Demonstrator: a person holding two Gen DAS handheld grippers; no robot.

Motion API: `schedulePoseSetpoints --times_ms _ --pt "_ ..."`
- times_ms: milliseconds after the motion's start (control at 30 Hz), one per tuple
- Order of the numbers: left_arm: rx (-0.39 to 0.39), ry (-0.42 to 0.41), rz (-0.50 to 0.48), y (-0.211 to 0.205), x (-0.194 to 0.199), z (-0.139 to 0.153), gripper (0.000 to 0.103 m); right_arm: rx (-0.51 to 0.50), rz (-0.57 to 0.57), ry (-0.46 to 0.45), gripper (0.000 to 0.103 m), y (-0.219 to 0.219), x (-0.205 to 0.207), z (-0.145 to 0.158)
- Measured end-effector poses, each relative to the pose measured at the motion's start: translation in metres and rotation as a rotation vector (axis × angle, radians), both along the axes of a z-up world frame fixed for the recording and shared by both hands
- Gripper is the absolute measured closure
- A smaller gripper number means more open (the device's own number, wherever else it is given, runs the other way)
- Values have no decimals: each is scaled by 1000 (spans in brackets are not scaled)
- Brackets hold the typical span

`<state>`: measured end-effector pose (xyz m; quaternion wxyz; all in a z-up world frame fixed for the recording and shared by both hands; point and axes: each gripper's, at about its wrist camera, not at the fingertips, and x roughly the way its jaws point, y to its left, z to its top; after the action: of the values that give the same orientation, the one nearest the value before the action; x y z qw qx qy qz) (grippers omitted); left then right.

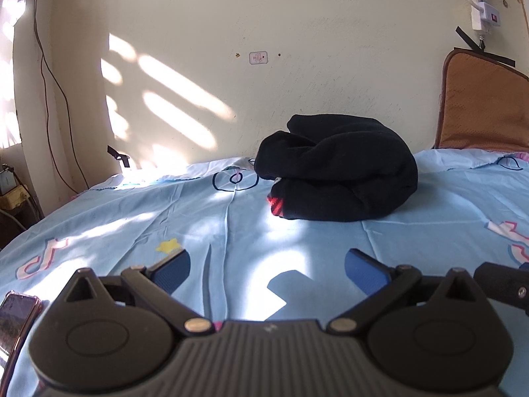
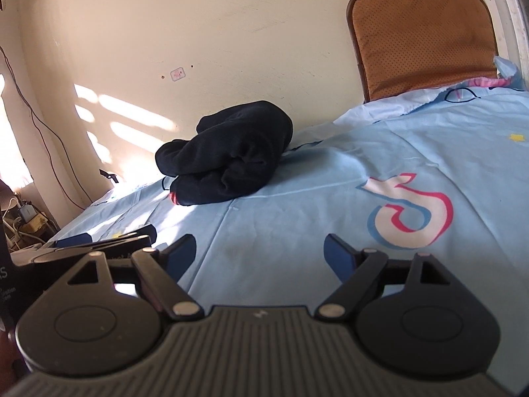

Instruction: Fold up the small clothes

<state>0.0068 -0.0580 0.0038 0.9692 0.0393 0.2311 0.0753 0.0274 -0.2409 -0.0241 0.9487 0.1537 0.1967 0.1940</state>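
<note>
A black garment (image 1: 337, 168) with a red-striped bit showing at its lower left lies bundled on the light blue bedsheet (image 1: 132, 218), close to the wall. In the right wrist view the same black garment (image 2: 228, 158) sits ahead and to the left. My left gripper (image 1: 267, 264) hovers low over the sheet, short of the garment, jaws wide open and empty. My right gripper (image 2: 261, 254) is open too, with only sheet between its blue pads. The left gripper (image 2: 112, 235) also shows beside it at the left.
A brown padded cushion (image 2: 423, 39) leans on the wall at the right end of the bed. A phone (image 1: 16, 317) lies on the sheet at the lower left. Cables (image 1: 49, 76) hang down the wall at the left, where the bed ends. A power strip (image 1: 482, 3) is mounted high right.
</note>
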Motion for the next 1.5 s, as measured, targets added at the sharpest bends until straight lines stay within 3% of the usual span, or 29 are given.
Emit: schedulePoseSetpoints --times_ms 1500 --pt "-58 8 40 13 2 1 0 60 9 81 8 -5 12 -4"
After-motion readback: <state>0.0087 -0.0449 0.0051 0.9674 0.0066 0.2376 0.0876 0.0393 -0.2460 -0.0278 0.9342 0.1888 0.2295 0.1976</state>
